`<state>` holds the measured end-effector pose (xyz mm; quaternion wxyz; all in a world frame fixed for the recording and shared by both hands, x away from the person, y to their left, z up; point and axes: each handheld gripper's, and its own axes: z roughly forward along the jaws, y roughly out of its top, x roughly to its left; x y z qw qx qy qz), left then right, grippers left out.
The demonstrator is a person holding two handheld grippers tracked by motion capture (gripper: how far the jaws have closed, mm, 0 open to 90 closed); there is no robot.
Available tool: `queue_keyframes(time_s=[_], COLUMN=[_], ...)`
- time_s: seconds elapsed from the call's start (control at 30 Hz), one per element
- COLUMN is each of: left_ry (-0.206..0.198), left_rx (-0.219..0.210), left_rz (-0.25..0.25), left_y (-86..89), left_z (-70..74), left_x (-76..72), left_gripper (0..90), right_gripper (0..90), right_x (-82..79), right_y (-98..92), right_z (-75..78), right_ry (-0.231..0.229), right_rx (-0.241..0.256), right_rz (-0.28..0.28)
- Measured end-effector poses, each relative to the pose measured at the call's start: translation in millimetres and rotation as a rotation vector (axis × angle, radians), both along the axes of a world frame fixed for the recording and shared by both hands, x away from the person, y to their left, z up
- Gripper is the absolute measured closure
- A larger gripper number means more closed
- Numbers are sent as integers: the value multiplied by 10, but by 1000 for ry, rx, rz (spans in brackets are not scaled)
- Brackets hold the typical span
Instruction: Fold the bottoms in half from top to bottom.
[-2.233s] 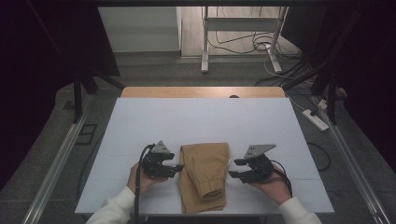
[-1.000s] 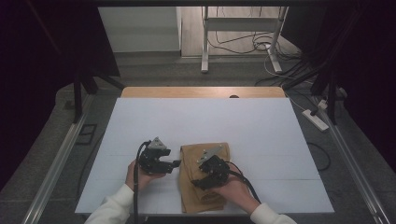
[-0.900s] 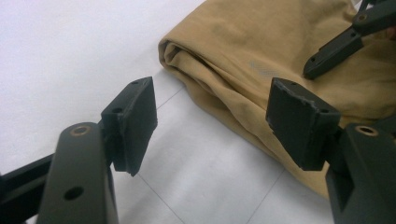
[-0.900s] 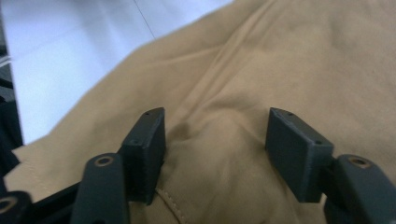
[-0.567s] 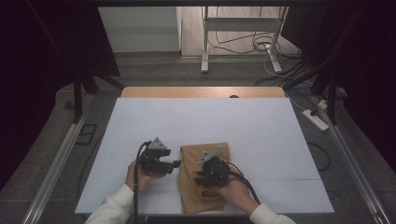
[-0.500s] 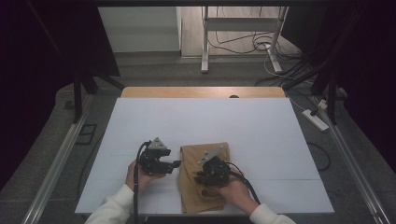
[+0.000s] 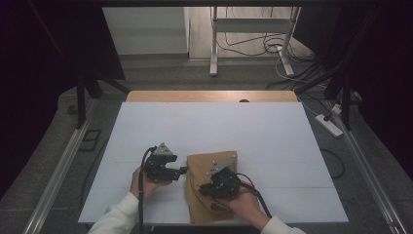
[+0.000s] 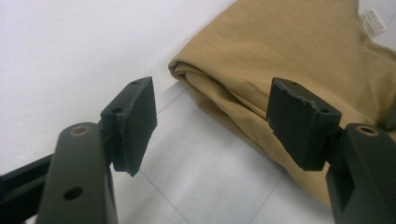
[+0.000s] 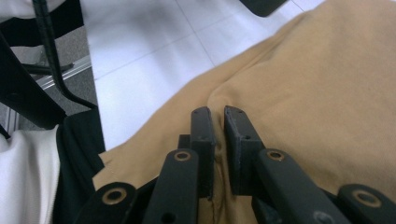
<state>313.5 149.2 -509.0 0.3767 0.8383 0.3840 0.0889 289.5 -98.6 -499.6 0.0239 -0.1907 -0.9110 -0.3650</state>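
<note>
The right gripper (image 7: pixel 210 187), jaws nearly together and pinching a fold, is bearing down on the folded tan garment (image 7: pixel 204 168) lying at the near middle of the white table (image 7: pixel 219 126), while the left gripper (image 7: pixel 181 170) (jaws wide apart, holding nothing) is hovering just left of the garment's edge.

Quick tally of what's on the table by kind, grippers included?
Tan folded garment: 1
Black two-jaw grippers: 2, the left gripper open beside the cloth, the right gripper pinched on a fold
White table: 1
Total: 4
</note>
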Motion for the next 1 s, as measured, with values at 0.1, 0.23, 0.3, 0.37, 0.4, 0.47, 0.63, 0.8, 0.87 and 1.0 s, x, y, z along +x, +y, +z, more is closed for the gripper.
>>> queue_keyframes(time_s=[0.1,0.23,0.3,0.37,0.4,0.47,0.63,0.8,0.87,1.0], left_ry=[-1,-2,-4,-5,-6,-6,3,13,17,28], left_rx=[1,0,0,-2,-5,-10,-11,-23,-30,-45], left_rz=[3,5,8,12,15,21,18,23,26,27], left_y=[4,12,21,33,37,39,6,-46,-64,-87], left_z=[-2,1,6,16,19,23,19,35,43,50], left_x=[2,0,3,8,10,17,53,96,120,179], left_gripper=[325,319,316,312,311,309,300,286,281,279], right_gripper=[800,612,507,464,456,451,443,428,426,414], right_x=[-14,-24,-16,36,81,152,369,543,602,700], right_y=[13,23,-6,-81,-140,-230,-442,-529,-558,-611], right_z=[-26,-58,-24,53,112,182,205,143,134,109], right_ry=[4,-11,-38,-57,-60,-77,-80,-70,-77,-80], right_rx=[-6,-6,16,54,80,97,99,85,83,83], right_rz=[8,21,10,-27,-53,-84,-163,-190,-201,-228])
